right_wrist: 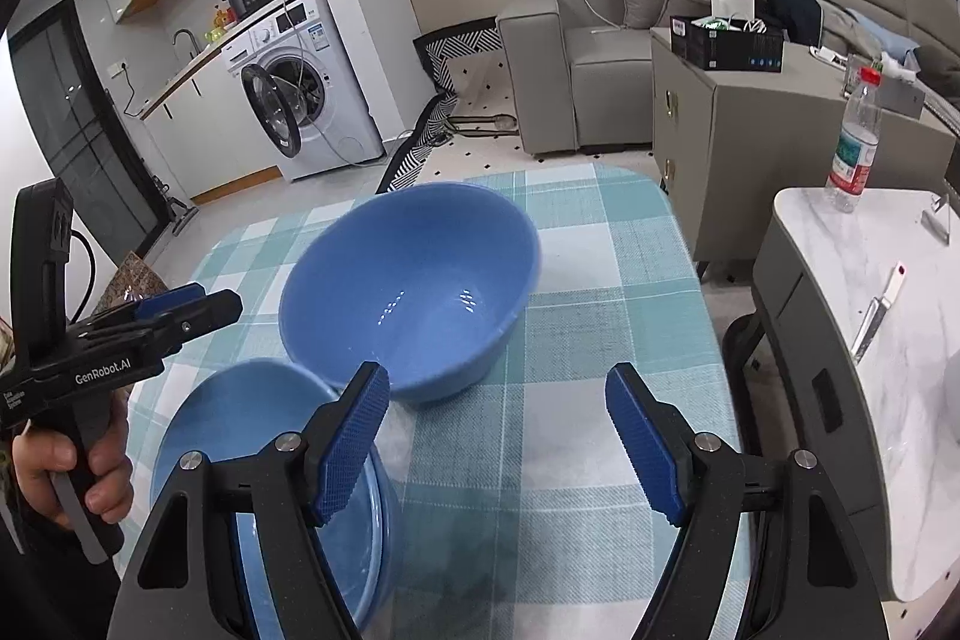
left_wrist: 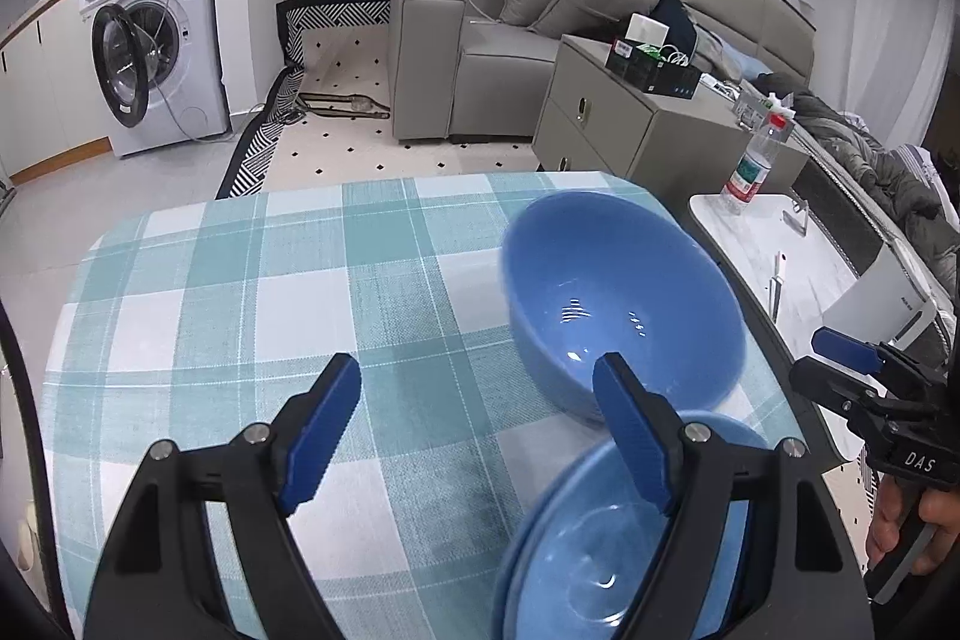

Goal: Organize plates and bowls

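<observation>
Checked-cloth counter (left_wrist: pixel 240 280) by sofa: big blue bowl (left_wrist: pixel 618 292) at 12 o'clock of stacked plates (left_wrist: pixel 576 568), probably awaiting nesting; left claw (left_wrist: pixel 480 436), right claw (right_wrist: pixel 498 442) agape, empty.

Big blue bowl (right_wrist: pixel 414 286) and stacked shallow bowls (right_wrist: pixel 264 460) crowd table's (left_wrist: pixel 240 292) right half; left half open cloth.

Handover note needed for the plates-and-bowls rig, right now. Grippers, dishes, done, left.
Left gripper: open, empty, above the checked tablecloth.
Right gripper: open, empty.
Large blue bowl: upright on the cloth, far side.
Shallow blue dishes: near side, look like two nested; count uncertain.
Done: shallow ones apparently stacked.
Left: probably place the large bowl with the stack.
</observation>
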A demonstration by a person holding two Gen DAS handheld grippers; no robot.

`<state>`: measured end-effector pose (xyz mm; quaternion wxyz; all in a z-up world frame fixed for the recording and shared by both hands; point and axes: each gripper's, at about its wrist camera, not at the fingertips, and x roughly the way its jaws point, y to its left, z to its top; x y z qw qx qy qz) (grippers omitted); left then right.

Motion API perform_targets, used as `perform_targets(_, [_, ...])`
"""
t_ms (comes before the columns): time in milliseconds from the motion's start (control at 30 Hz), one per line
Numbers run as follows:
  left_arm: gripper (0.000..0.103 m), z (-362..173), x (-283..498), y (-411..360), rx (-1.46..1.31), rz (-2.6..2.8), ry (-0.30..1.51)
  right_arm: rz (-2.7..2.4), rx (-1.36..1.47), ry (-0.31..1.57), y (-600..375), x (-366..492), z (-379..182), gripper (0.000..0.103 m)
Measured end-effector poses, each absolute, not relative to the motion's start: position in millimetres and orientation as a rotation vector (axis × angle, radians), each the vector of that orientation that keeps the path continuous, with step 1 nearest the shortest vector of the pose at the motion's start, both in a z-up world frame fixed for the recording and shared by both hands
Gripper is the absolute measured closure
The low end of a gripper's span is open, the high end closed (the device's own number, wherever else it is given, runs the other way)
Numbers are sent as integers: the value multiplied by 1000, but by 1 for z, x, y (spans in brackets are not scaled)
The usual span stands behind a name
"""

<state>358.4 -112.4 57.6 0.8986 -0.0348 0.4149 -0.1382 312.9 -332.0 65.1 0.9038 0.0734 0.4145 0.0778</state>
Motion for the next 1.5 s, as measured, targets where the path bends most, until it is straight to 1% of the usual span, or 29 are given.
perform_targets(333, [24, 43, 389, -121, -50, -305, 902, 156, 156, 892, -321, 354, 46, 27])
perform_targets(433, [27, 36, 398, -125, -37, -316, 931, 152, 156, 908, -319, 363, 38, 30])
perform_targets(500, [33, 32, 401, -128, -16, -318, 946, 151, 156, 917, -320, 368, 33, 33])
perform_targets(633, [37, 29, 407, -134, 26, -338, 962, 149, 160, 931, -321, 375, 25, 40])
perform_targets(667, [39, 29, 408, -135, 27, -348, 967, 151, 164, 930, -322, 376, 24, 42])
perform_targets(700, [43, 28, 409, -135, 29, -356, 969, 154, 166, 930, -322, 377, 23, 43])
perform_targets(733, [45, 28, 409, -136, 32, -367, 972, 157, 165, 929, -322, 378, 22, 46])
perform_targets(833, [56, 28, 411, -141, 52, -391, 976, 171, 153, 923, -319, 380, 22, 54])
perform_targets(900, [66, 28, 411, -144, 59, -414, 979, 179, 143, 920, -316, 380, 23, 58])
perform_targets(933, [67, 28, 411, -145, 62, -424, 981, 182, 140, 919, -315, 380, 23, 61])
perform_targets(1067, [68, 29, 411, -149, 78, -435, 981, 192, 130, 909, -312, 381, 23, 62])
perform_targets(1267, [70, 28, 411, -154, 108, -456, 989, 198, 102, 900, -304, 379, 24, 63])
perform_targets(1500, [70, 27, 410, -155, 133, -446, 985, 196, 85, 896, -296, 378, 25, 63])
